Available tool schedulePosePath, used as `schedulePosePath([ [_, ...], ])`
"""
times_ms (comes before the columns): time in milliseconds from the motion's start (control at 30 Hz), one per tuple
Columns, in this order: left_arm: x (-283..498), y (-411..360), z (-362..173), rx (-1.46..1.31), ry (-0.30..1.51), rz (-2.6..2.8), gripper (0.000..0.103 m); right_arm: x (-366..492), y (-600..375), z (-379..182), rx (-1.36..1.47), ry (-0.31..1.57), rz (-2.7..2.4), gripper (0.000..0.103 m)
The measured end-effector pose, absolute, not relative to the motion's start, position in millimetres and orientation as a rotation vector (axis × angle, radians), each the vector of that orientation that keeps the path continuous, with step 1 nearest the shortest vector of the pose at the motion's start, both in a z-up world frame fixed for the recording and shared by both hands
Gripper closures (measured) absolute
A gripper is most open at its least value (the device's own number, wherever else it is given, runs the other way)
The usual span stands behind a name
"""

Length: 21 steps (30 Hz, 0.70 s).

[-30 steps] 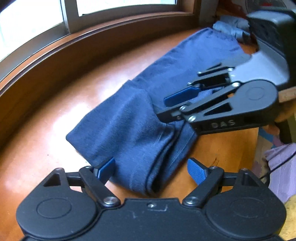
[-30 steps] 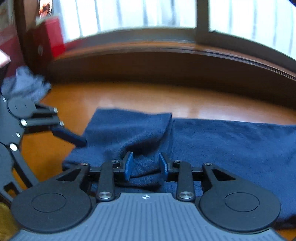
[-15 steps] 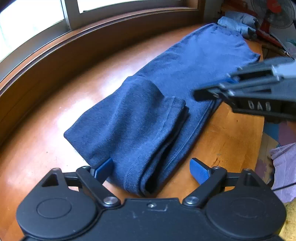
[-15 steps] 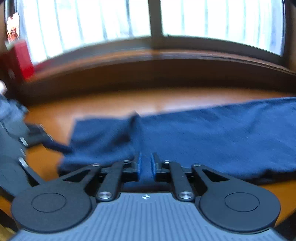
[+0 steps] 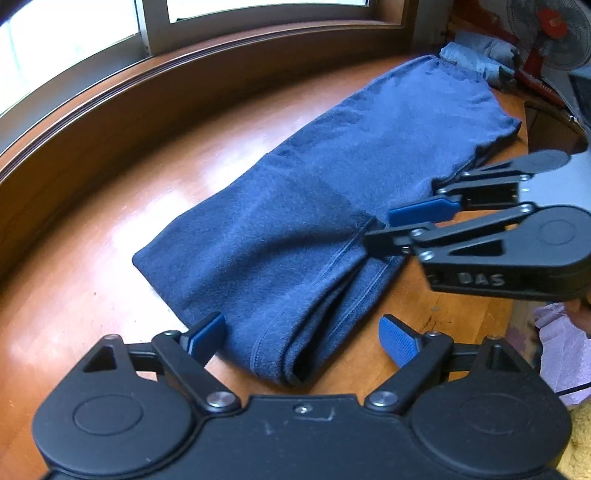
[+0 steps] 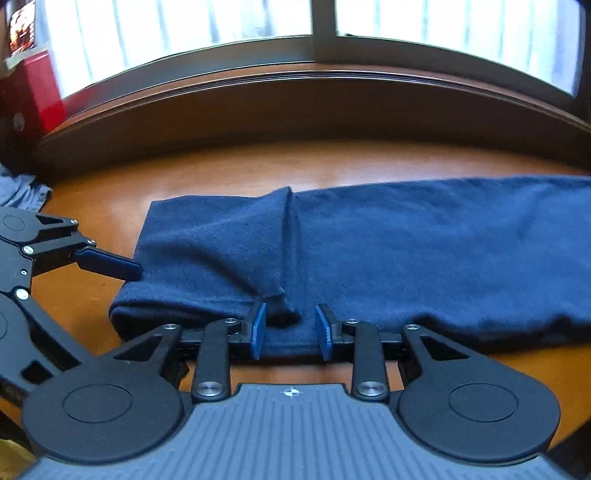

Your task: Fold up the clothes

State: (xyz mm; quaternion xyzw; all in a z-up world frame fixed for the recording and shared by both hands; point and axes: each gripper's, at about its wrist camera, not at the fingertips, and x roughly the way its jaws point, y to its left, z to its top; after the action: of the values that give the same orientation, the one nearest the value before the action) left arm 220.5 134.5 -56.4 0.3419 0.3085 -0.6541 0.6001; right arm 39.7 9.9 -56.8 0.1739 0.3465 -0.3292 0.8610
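I see a big brown wooden table [image 5: 155,206] under a window [image 6: 184,33], and the dark blue garment [image 5: 332,192] lies long and flat across it. One end is already folded over on itself, so that end is thick, and the other end stretches far away toward a small pile of grey-blue clothes [image 5: 476,55]. I think my job now is to take the thick end and fold it over again. My left gripper [image 5: 303,332] is wide open, with the folded end sitting between its blue pads [image 5: 208,332], which are not squeezing it. My right gripper [image 6: 291,326] has just been opening a bit, and the near edge of the cloth, with a small bunched corner, sits between its pads. I do not see those pads pressing the cloth, so I say it is loose, not pinching. To do this well, I think I should push both grippers low, so they catch all the layers and not just the top one. Then I should pinch both at the same time and lift together, so the edge stays straight. If I grab only the little corner [image 6: 280,310], I think the fold will come out crooked.
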Motion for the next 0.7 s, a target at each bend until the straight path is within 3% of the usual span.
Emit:
schedulePosePath([
  [233,224.4,137.6,-55.2,0.788,0.714,-1.54,0.014,44.3,18.3,-41.4,0.362,0.602,-0.757,0.07],
  [300,226.5,139.7,-54.1,0.793,0.711,-1.55,0.014,50.6,18.2,-40.8,0.38,0.569,-0.741,0.063],
  [533,250.3,151.0,-32.6,0.773,0.634,-1.575,0.014,62.5,24.8,-65.4,0.382,0.686,-0.764,0.063],
  [700,264.2,122.7,-20.6,0.784,0.559,-1.617,0.014,21.0,13.8,-41.7,0.341,0.612,-0.952,0.062],
])
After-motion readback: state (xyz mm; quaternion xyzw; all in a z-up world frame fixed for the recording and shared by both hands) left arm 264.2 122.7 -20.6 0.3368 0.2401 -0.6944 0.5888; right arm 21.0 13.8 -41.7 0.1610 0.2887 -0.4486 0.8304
